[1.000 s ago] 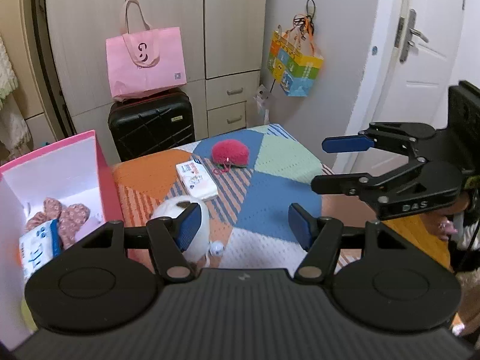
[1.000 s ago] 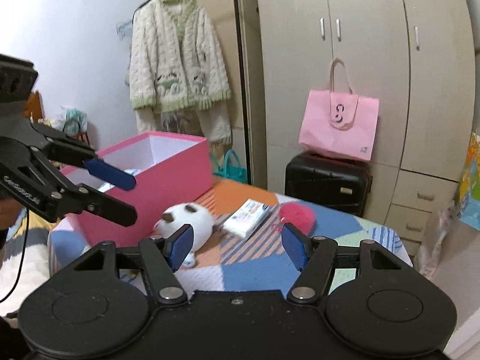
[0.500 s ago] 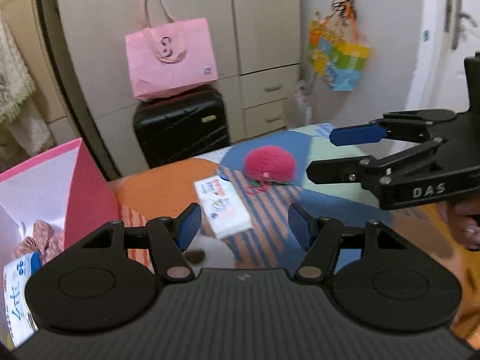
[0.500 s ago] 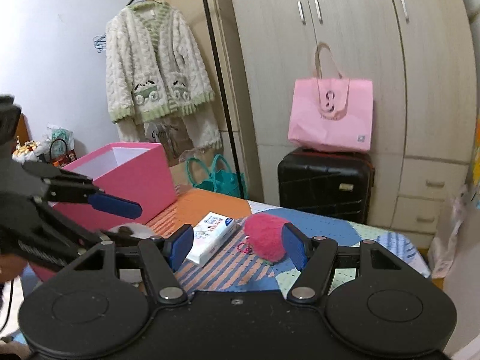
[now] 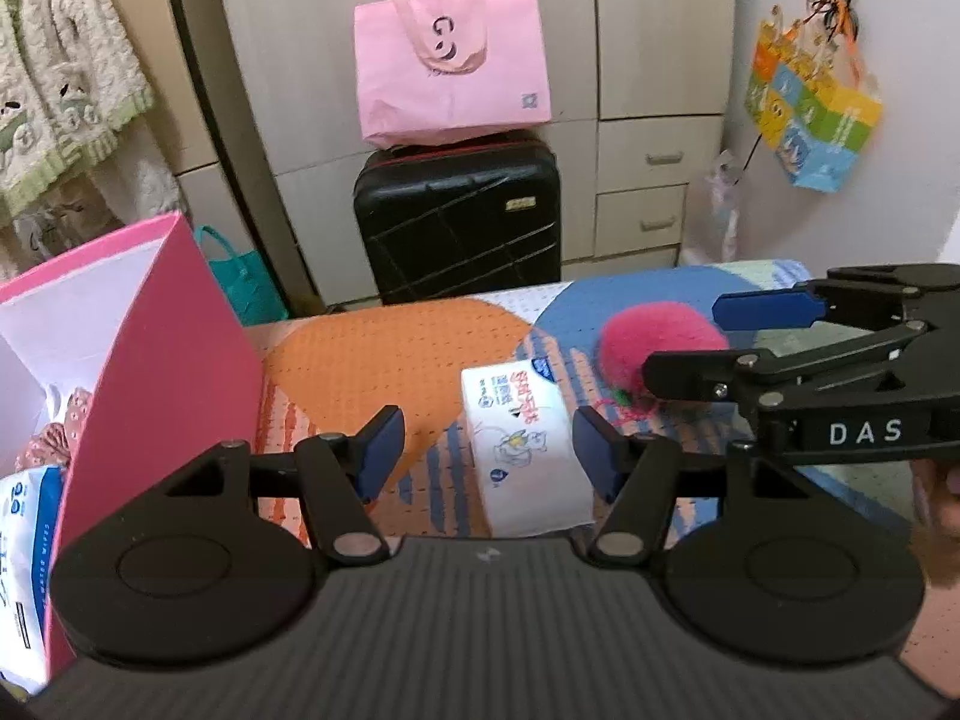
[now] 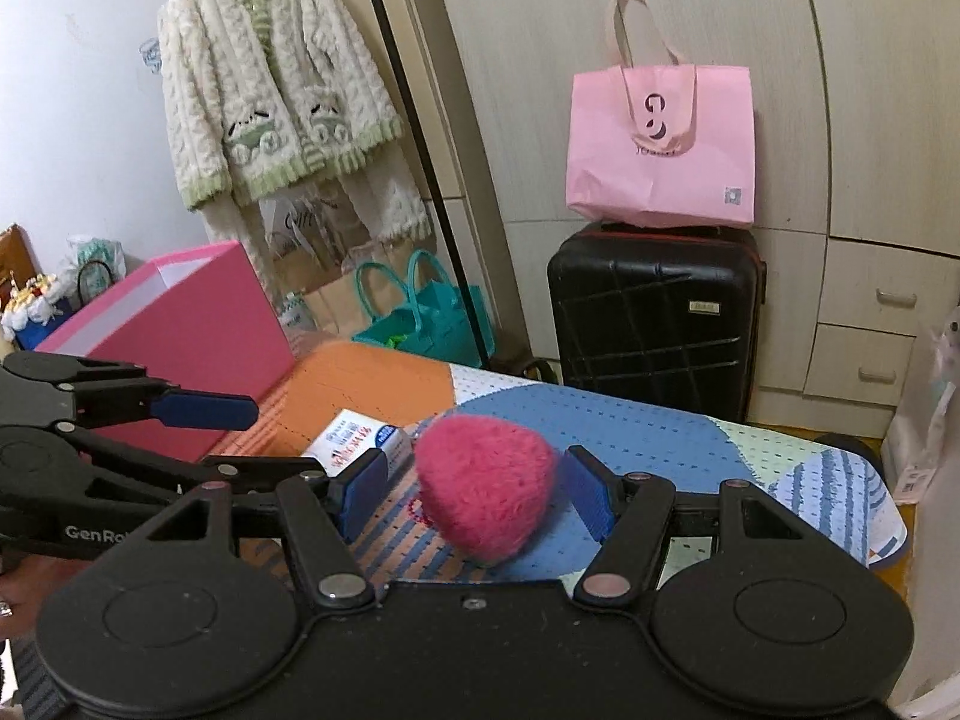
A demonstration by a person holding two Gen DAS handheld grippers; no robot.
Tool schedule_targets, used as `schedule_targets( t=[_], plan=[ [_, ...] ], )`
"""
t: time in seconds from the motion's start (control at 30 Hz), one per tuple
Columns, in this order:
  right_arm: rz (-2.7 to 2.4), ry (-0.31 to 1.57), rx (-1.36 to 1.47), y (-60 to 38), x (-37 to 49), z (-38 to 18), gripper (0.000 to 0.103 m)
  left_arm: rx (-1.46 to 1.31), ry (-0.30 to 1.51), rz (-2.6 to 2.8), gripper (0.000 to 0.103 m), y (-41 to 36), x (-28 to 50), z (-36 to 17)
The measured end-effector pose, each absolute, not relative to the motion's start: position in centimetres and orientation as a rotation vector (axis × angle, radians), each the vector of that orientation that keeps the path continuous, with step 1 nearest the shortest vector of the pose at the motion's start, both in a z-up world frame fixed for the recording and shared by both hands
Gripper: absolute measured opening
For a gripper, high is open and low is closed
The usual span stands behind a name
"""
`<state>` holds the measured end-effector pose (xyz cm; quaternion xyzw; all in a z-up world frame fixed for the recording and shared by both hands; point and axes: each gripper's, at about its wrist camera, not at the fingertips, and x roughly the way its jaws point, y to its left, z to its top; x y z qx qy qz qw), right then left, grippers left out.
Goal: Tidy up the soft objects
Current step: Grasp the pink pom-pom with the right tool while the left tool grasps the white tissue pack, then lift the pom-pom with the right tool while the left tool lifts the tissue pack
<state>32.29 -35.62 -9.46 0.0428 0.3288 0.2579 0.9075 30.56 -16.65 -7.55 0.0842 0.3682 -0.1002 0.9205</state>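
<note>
Both grippers gape: the right gripper (image 6: 474, 489) straddles the pink pompom (image 6: 483, 489), the left gripper (image 5: 486, 450) frames the tissue pack (image 5: 525, 438).

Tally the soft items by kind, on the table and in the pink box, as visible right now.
Tissue packs: 2, one on the table, one in the box.
Pink pompom: 1.
Floral fabric piece in the box: 1.
Total: 4.

Soft, even indoor light, faint shadows, strong fisheye bending at edges, slight blur at the margins.
</note>
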Motion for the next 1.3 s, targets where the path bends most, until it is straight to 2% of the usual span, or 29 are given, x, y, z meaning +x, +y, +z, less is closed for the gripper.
schedule_targets(
  t=[0.13, 0.2, 0.27, 0.43, 0.5, 0.53, 0.8, 0.83, 0.87, 0.93, 1.3],
  plan=[
    [0.523, 0.699, 0.073, -35.8, 32.8, -9.9, 0.068, 0.114, 0.814, -0.239, 0.060, -16.4, 31.3, -8.8],
    [0.545, 0.720, 0.072, -35.8, 32.9, -10.0, 0.056, 0.081, 0.816, -0.229, 0.061, -16.3, 31.2, -9.1],
    [0.556, 0.720, 0.054, -35.5, 32.6, -10.0, 0.053, 0.114, 0.814, -0.227, 0.058, -16.8, 31.1, -9.3],
    [0.531, 0.700, 0.001, -34.9, 32.5, -10.0, 0.053, 0.147, 0.808, -0.217, 0.056, -17.4, 31.1, -10.0],
    [0.530, 0.700, 0.001, -35.0, 32.8, -10.2, 0.053, 0.143, 0.806, -0.228, 0.045, -17.4, 31.1, -10.0],
    [0.529, 0.698, -0.001, -35.0, 32.9, -10.3, 0.053, 0.136, 0.809, -0.238, 0.044, -17.4, 31.1, -10.0],
    [0.521, 0.690, -0.004, -34.5, 34.2, -11.3, 0.065, 0.139, 0.800, -0.242, 0.044, -17.3, 31.0, -10.1],
    [0.516, 0.688, -0.011, -34.4, 34.2, -11.3, 0.062, 0.135, 0.801, -0.244, 0.043, -17.3, 31.0, -10.0],
    [0.515, 0.685, -0.018, -34.3, 34.1, -11.3, 0.051, 0.132, 0.802, -0.245, 0.043, -17.2, 31.0, -10.0],
    [0.512, 0.674, -0.025, -34.4, 33.7, -11.1, 0.049, 0.130, 0.798, -0.249, 0.041, -17.1, 30.9, -9.9],
    [0.413, 0.693, 0.013, -35.8, 30.7, -10.4, 0.048, 0.073, 0.727, -0.317, 0.040, -16.4, 28.9, -8.8]
  ],
)
